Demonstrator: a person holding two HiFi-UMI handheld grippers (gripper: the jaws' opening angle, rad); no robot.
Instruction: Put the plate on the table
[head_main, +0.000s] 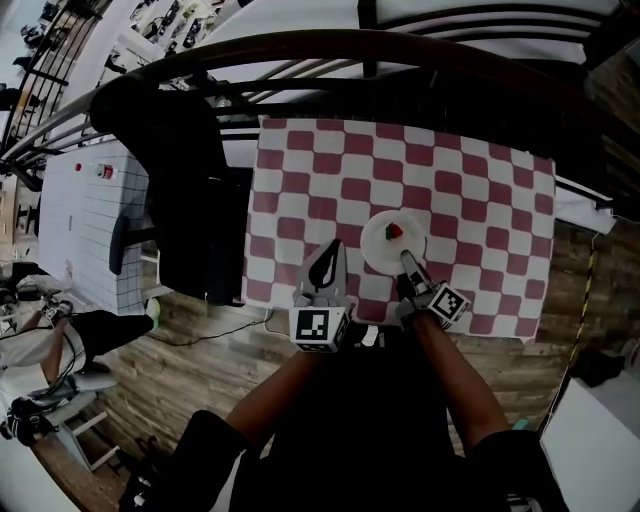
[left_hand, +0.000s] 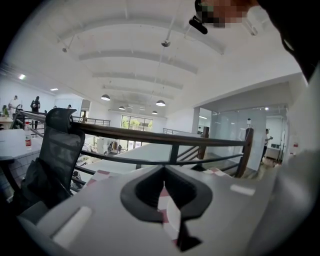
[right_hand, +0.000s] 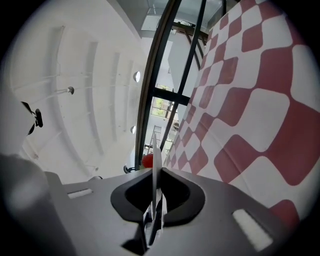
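Observation:
A white plate (head_main: 385, 243) carrying a small red and green piece of food (head_main: 395, 231) is over the near part of the red-and-white checked table (head_main: 480, 190). My right gripper (head_main: 404, 257) is shut on the plate's near rim. In the right gripper view the plate (right_hand: 156, 167) shows edge-on between the jaws of that gripper (right_hand: 156, 175), with the red food (right_hand: 147, 160) just beyond. I cannot tell whether the plate touches the cloth. My left gripper (head_main: 334, 246) hovers to the left of the plate, shut and holding nothing; in its own view the left gripper (left_hand: 162, 171) points over the table.
A black office chair (head_main: 180, 190) stands at the table's left edge. A dark curved railing (head_main: 400, 50) runs behind the table. A white cabinet (head_main: 90, 215) sits further left. The wooden floor (head_main: 200, 350) lies below the table's near edge.

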